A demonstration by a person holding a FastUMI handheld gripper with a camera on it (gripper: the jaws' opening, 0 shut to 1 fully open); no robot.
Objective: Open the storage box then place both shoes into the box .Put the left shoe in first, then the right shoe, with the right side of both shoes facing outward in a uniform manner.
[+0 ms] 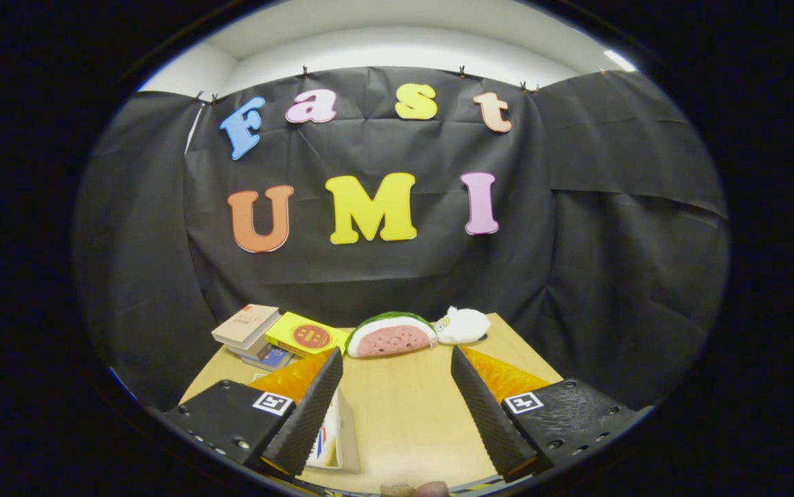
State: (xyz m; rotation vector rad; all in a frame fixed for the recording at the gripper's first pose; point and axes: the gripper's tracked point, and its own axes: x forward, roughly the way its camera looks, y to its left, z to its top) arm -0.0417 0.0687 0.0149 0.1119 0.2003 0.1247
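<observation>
My gripper [395, 364] hangs open above a light wooden table [404, 414], with bare tabletop between its two fingers [311, 407]. Just beside the left finger, partly hidden under it, lies a small white box or card with a coloured print [331, 438]; I cannot tell what it is.
Beyond the fingers, along the table's far edge, lie a stack of books [248, 328], a yellow box with a red round mark [306, 335], a watermelon-slice plush [391, 336] and a white plush toy [464, 324]. Black cloth walls stand behind and at both sides.
</observation>
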